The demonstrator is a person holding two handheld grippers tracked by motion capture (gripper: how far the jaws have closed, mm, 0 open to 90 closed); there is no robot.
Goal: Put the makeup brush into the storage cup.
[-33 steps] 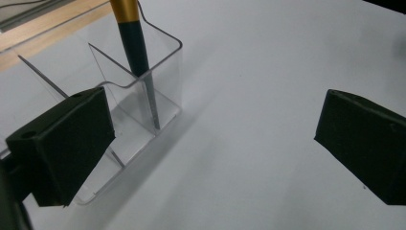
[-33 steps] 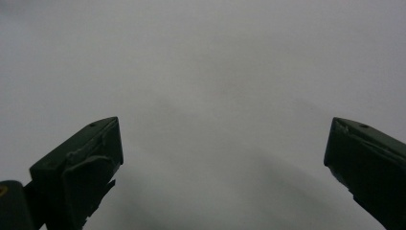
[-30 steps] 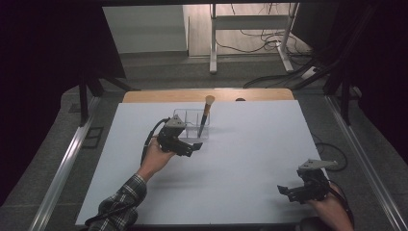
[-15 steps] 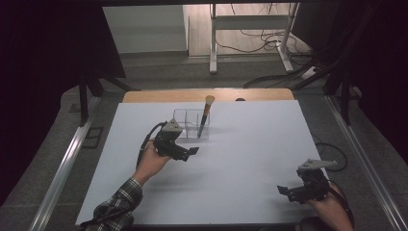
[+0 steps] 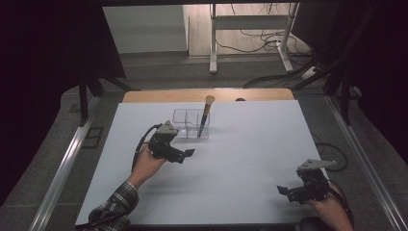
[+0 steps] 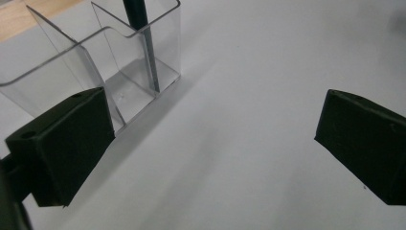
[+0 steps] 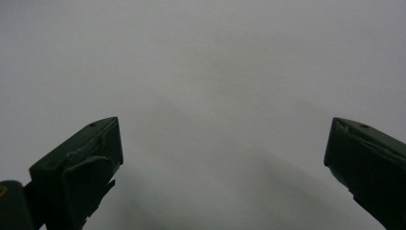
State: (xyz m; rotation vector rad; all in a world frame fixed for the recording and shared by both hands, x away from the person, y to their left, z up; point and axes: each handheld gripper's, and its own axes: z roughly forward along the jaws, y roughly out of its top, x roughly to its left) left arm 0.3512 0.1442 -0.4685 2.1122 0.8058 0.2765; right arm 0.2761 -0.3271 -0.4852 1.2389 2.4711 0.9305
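A clear plastic organizer point(image 5: 191, 123) with compartments stands at the far middle of the white table point(image 5: 240, 154). A makeup brush point(image 5: 206, 115) with a dark handle and tan bristles stands upright in its right compartment. In the left gripper view the organizer point(image 6: 95, 72) and the brush handle point(image 6: 143, 43) are just ahead of the jaws. My left gripper point(image 5: 185, 155) hovers open a short way in front of the organizer, holding nothing. My right gripper point(image 5: 285, 191) rests open near the table's front right corner, over bare white surface point(image 7: 215, 96).
A wooden strip point(image 5: 207, 95) runs along the table's far edge. Metal rails point(image 5: 62, 168) flank the table on both sides. Desk legs and cables point(image 5: 269, 53) lie on the floor beyond.
My left gripper has drawn back from the organizer toward the person and slightly left. The brush stays standing in the organizer. The right gripper has barely moved.
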